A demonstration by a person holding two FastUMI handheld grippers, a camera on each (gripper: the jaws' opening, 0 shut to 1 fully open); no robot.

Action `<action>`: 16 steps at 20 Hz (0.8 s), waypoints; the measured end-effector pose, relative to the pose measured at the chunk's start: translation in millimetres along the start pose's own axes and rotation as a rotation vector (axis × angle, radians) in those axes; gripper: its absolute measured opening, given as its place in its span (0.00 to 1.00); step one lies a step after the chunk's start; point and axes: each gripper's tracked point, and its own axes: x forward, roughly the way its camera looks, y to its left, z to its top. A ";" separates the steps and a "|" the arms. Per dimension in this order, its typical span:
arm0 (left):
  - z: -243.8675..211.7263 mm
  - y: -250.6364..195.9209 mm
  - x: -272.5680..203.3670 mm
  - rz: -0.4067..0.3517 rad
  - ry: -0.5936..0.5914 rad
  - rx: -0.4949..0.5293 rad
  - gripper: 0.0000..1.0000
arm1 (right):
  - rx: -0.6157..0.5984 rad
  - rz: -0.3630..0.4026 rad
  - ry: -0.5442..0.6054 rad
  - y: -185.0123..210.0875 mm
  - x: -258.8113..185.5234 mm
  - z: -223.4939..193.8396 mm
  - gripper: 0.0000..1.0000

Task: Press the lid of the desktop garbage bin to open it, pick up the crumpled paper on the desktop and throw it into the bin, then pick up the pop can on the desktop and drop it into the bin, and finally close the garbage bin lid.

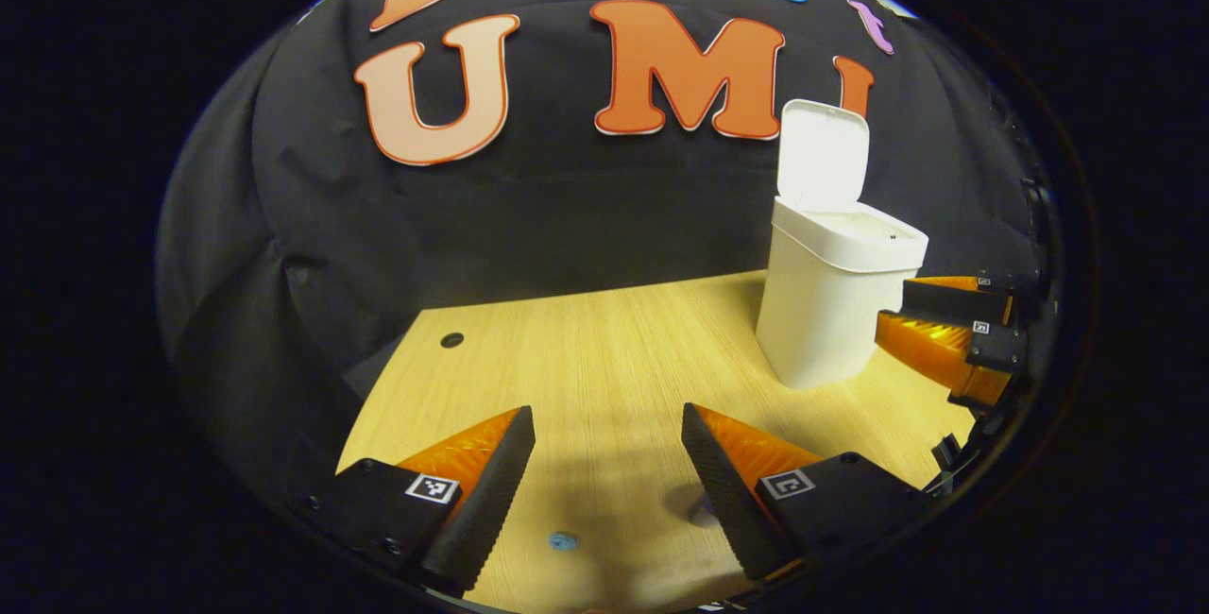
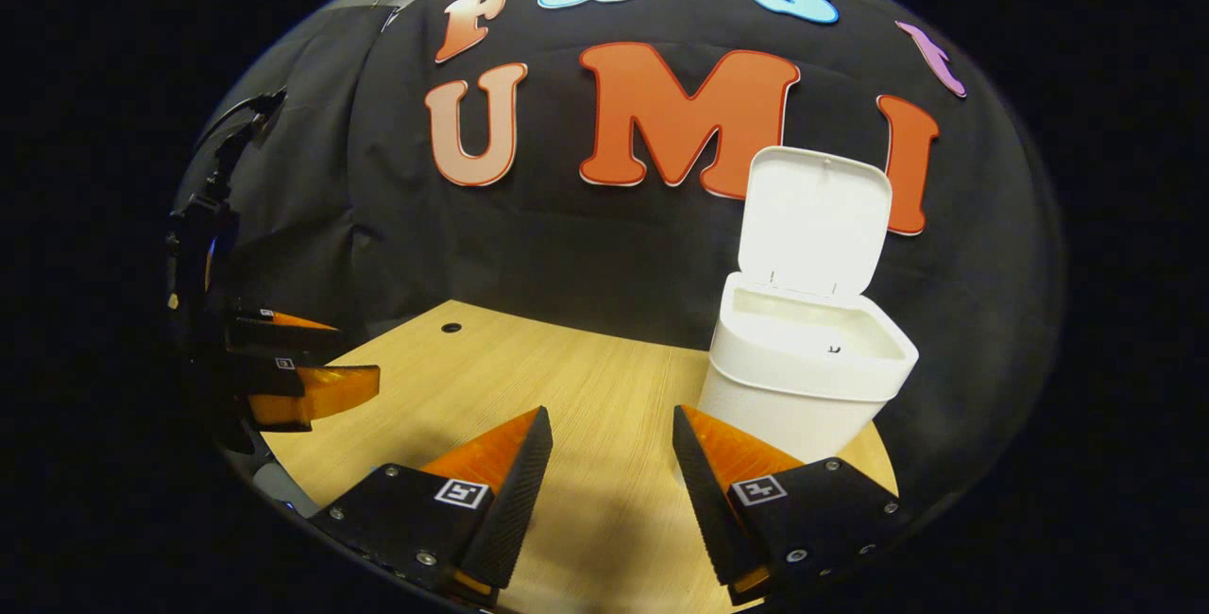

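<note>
bin [image 2: 803, 378] stands on the bench [image 2: 604, 378], lid [image 2: 812, 222] up | left gripper [image 1: 604, 482] and right gripper [image 2: 609, 482]: jaws open, holding nothing | step, as I judge: throwing-in phase or just before closing the lid | inside of bin is hidden.

Your white bin [image 2: 803, 378] stands upright on the wooden worktop [image 2: 586, 378], its lid [image 2: 814, 222] flipped up, open, hinged at the back.
</note>
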 end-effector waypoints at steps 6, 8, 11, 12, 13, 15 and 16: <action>-37.9 1.3 9.7 -0.022 0.134 -0.063 1.00 | -0.012 0.070 0.100 28.3 10.3 -45.1 0.86; -58.2 4.0 14.0 -0.021 0.192 -0.079 1.00 | 0.015 0.102 0.126 40.4 13.2 -56.7 0.88; -86.4 5.4 17.1 -0.029 0.272 -0.113 1.00 | 0.020 0.137 0.146 55.1 13.2 -66.6 0.88; -94.4 9.4 19.5 -0.023 0.290 -0.117 1.00 | 0.025 0.147 0.153 60.5 14.0 -69.3 0.89; -103.8 13.2 22.6 -0.013 0.311 -0.119 1.00 | 0.030 0.160 0.160 67.1 14.1 -72.1 0.89; -124.5 21.5 24.1 0.004 0.360 -0.115 1.00 | 0.021 0.188 0.173 79.1 13.9 -77.3 0.90; -134.4 19.3 25.5 0.001 0.380 -0.117 1.00 | 0.009 0.199 0.179 84.5 14.8 -79.5 0.90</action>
